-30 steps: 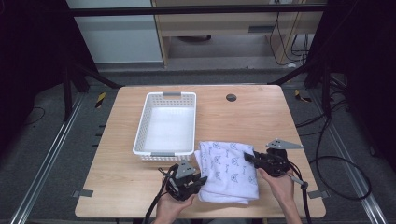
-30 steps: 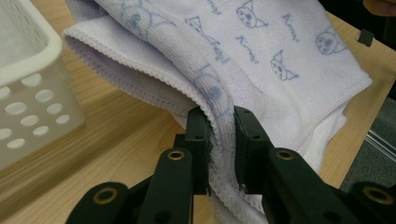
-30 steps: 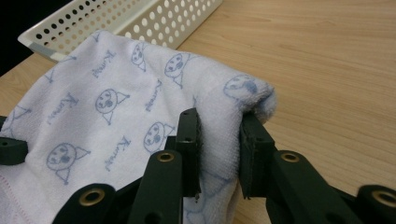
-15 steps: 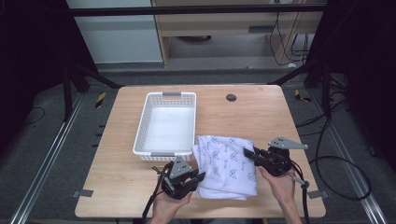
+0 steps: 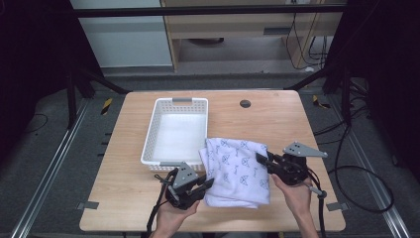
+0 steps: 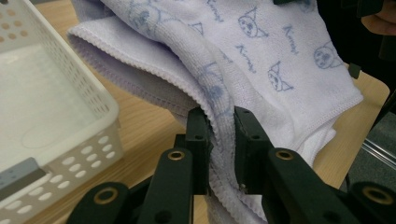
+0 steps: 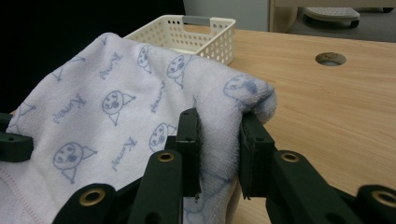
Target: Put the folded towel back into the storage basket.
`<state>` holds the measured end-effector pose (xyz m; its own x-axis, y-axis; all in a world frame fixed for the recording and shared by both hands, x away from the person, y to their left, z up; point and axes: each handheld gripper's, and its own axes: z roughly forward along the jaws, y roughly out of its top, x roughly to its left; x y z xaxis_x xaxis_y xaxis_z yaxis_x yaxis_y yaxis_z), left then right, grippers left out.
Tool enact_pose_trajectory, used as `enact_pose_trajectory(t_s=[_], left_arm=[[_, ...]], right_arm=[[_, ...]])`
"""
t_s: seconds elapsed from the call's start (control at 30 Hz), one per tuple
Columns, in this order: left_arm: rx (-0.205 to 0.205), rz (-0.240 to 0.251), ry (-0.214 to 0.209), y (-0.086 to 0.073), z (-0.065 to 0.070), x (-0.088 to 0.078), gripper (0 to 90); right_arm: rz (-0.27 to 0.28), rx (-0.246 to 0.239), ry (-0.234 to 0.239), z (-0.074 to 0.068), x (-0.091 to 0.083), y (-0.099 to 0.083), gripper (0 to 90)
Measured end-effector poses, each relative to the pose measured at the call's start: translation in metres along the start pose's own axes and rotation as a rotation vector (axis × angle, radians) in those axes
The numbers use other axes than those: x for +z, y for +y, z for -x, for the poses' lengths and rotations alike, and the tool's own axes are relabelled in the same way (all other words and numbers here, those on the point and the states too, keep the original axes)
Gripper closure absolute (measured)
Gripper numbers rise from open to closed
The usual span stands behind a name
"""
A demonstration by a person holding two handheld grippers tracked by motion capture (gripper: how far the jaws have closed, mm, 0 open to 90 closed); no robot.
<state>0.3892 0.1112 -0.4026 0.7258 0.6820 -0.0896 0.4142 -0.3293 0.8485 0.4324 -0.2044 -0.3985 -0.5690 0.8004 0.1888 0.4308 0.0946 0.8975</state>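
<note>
Counter (image 5: 277, 124): a light wooden top with a small round hole (image 5: 245, 103) near its far edge; it carries everything below.
Basket (image 5: 154, 134): a white perforated plastic basket with grey handle inserts at both short ends, standing on the left half of the counter; nothing lies inside it.
Towel (image 5: 236, 168): a folded white towel printed with small blue cat faces and lettering, just to the right of the basket at the near side of the counter, with its far left corner close beside the basket's near right corner. It is gripped at both side edges and hangs between the two grippers; the high view does not settle whether its middle rests on the wood.
Left gripper (image 5: 207, 183): held in the person's left hand (image 5: 171, 218) at the towel's near left edge. In the left gripper view its fingers (image 6: 198, 135) are closed on a bunched, hemmed fold of the towel.
Right gripper (image 5: 260, 159): held in the right hand (image 5: 297, 196) at the towel's right edge, with a grey three-cornered plate on top. In the right gripper view its fingers (image 7: 189, 135) clamp the rounded fold of the towel.
</note>
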Motion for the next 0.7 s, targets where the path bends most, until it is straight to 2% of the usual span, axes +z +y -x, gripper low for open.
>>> enact_pose_trajectory(t_s=[0.17, 0.47, 0.7], left_arm=[[0.011, 0.012, 0.004, 0.006, -0.009, -0.004, 77.1], [0.014, 0.059, 0.008, 0.024, -0.023, -0.013, 77.2], [-0.015, 0.104, 0.018, 0.033, -0.04, -0.024, 77.2]], right_arm=[[0.002, -0.008, -0.004, -0.005, 0.004, 0.007, 73.2], [0.046, 0.0, -0.027, -0.013, 0.006, 0.03, 73.5], [0.08, -0.003, -0.038, -0.021, 0.012, 0.05, 73.5]])
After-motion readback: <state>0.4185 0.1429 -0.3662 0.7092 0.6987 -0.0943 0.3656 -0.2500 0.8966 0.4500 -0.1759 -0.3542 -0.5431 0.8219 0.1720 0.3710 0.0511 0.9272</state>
